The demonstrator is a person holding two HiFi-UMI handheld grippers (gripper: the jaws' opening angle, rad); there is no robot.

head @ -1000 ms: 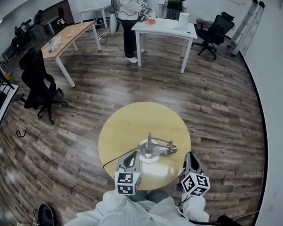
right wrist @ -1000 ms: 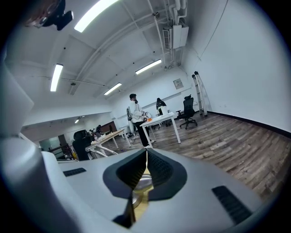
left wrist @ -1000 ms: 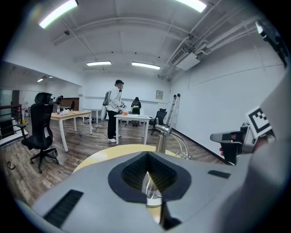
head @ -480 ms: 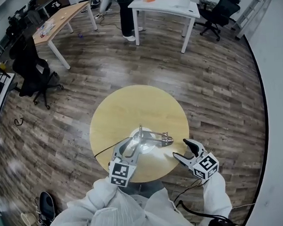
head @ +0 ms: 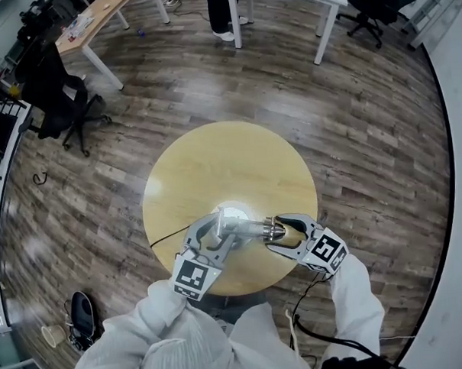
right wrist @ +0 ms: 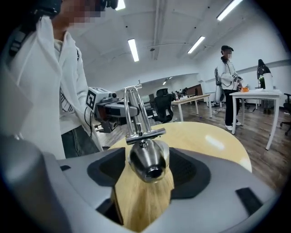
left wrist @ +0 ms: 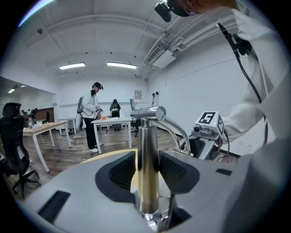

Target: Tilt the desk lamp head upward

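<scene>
Wood-topped round table (head: 214,154) at centre of the head view, on a dark plank floor (head: 350,113). The polished metal desk lamp (head: 244,227) stands on the lower part of the tabletop, near the edge closest to the person. Its base shows as a bright patch, and its arm runs toward the right of the frame to the lamp head (head: 273,231), which lies roughly level. A black cable (head: 168,238) leads from the lamp toward the table's left edge. Left gripper (head: 218,234): jaws have just been opening. In the left gripper view the upright post (left wrist: 148,173) stands between the two dark pads, which sit just beside it on either side, with a sliver of gap on the left pad and no firm clamp visible. Right gripper (head: 280,233): jaws have also just been opening and stand wide apart. In the right gripper view the bullet-shaped lamp head sits between the pads, with tabletop showing on both sides of it, so it is not gripped. A black office chair (head: 55,96) is at the upper left of the head view. A person (left wrist: 91,120) stands by a white table (left wrist: 111,123) in the background of the left gripper view
</scene>
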